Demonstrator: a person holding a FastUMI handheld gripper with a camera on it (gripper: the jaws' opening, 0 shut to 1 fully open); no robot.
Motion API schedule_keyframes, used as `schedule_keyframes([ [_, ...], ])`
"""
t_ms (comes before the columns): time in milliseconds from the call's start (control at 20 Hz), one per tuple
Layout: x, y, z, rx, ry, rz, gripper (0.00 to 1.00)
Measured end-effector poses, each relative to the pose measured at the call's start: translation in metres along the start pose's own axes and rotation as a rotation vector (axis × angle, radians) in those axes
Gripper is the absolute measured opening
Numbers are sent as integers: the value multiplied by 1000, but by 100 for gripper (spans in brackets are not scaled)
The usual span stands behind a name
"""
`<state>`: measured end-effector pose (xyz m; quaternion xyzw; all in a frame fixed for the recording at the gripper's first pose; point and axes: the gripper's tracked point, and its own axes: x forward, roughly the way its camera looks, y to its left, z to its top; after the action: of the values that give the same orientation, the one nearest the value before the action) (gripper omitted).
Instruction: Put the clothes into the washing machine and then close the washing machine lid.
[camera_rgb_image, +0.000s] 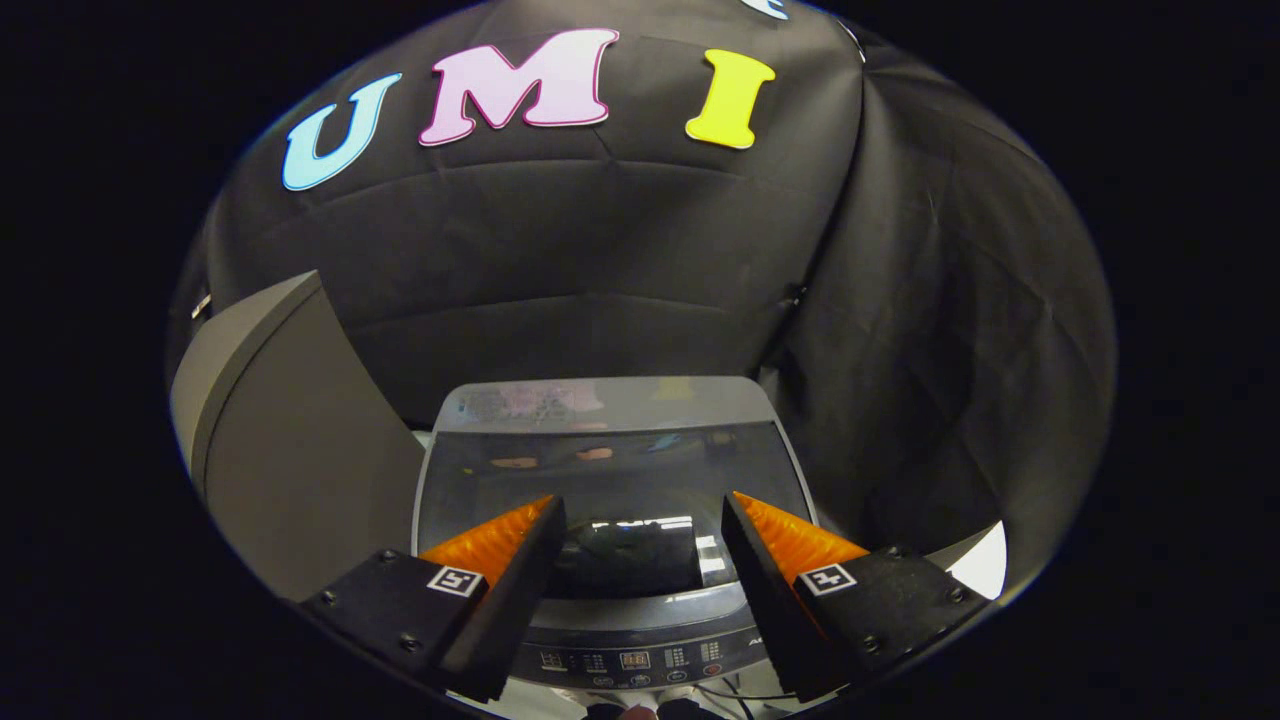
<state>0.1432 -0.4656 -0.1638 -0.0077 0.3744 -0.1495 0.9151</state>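
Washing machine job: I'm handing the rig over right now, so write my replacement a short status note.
Gripper: fingers open, holding nothing, hanging above the washing machine.
Lid: down flat over the tub; something dark shows through its glass between the fingers, but I cannot tell whether it is clothes.
Control panel: nearest the gripper, below the fingers.
Grey box: beside the machine.
Done: lid looks closed.
Left: confirm the clothes are inside and the lid is fully seated.
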Motion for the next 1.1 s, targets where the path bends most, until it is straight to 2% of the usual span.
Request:
schedule_keyframes([
  [150,-1,5,-5,-4,24,17,99],
  [350,-20,8,7,-36,-27,43,98],
  [800,-82,14,61,-23,-243,75,98],
  [1100,-159,20,116,-2,-478,144,98],
])
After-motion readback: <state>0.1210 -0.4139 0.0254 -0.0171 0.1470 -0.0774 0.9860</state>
